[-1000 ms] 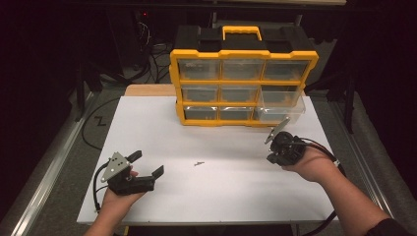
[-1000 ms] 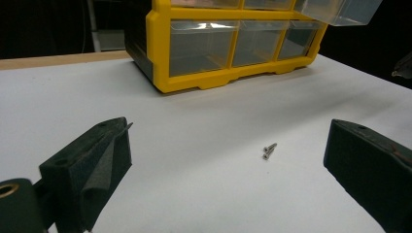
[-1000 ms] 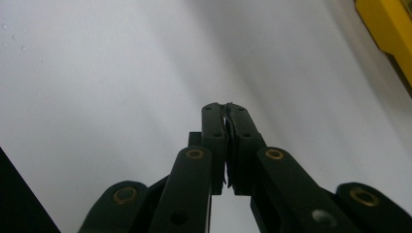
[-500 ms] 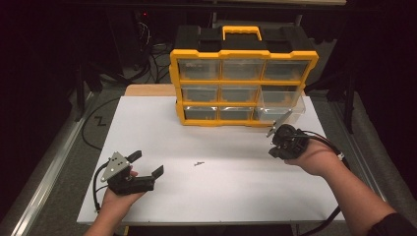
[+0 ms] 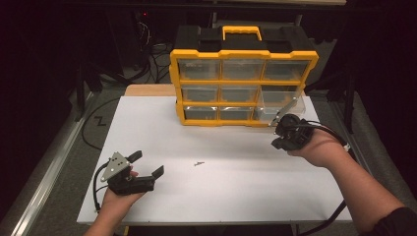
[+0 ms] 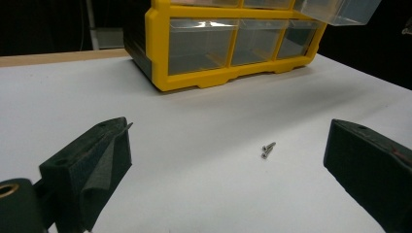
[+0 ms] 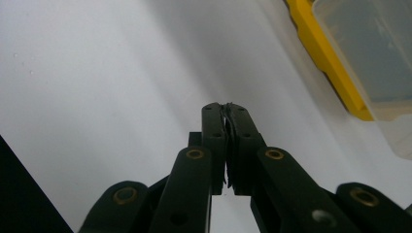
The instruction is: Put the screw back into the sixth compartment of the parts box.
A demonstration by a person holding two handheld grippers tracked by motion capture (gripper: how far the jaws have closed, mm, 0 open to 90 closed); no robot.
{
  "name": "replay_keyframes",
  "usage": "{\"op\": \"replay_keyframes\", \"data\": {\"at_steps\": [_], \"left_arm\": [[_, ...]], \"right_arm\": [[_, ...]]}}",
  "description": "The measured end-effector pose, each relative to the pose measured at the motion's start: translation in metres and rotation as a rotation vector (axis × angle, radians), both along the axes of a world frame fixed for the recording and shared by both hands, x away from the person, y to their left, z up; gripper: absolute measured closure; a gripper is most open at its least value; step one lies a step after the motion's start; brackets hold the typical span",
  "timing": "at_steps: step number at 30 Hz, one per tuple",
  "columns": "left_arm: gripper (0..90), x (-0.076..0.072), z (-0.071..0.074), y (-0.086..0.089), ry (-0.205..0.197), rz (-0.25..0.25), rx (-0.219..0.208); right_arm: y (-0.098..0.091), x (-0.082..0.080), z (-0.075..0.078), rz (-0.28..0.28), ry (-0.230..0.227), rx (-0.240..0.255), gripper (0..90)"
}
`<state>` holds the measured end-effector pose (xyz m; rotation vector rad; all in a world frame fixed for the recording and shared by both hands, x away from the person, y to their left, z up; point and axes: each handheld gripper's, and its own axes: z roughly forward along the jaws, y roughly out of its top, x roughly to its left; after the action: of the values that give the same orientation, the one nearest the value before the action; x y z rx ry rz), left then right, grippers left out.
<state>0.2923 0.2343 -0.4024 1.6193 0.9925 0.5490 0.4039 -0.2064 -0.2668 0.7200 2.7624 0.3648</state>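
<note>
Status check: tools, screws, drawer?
Left tool open, resting on the table. Right tool shut, nothing seen between its jaws, by the pulled-out drawer. Screws lie loose mid-table, nothing around them.

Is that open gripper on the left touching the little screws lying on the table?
Apart. In the left gripper view the screws lie on bare white table ahead of the left gripper, between its wide-open jaws, with clear surface on both sides.

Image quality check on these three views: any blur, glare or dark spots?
High view: white table evenly lit, surroundings almost black, image soft. Left gripper view: screws and yellow organizer fairly sharp, near fingers slightly blurred. Right gripper view: table overexposed, pulled-out clear drawer out of focus, shut right gripper dark against it.
</note>
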Motion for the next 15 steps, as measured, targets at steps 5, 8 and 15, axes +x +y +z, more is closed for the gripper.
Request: {"op": "replay_keyframes", "data": {"at_steps": [5, 8, 15], "left_arm": [[3.8, 0.000, 0.000, 0.000, -0.003, 0.003, -0.006], [3.8, 0.000, 0.000, 0.000, -0.003, 0.003, -0.006], [3.9, 0.000, 0.000, 0.000, -0.002, 0.002, -0.007]], "right_arm": [[0.001, 0.003, 0.010, -0.002, -0.010, 0.005, 89.9], [0.001, 0.005, 0.014, -0.002, -0.009, 0.006, 89.8], [0.000, 0.010, 0.019, -0.007, -0.007, 0.010, 89.8]]}}
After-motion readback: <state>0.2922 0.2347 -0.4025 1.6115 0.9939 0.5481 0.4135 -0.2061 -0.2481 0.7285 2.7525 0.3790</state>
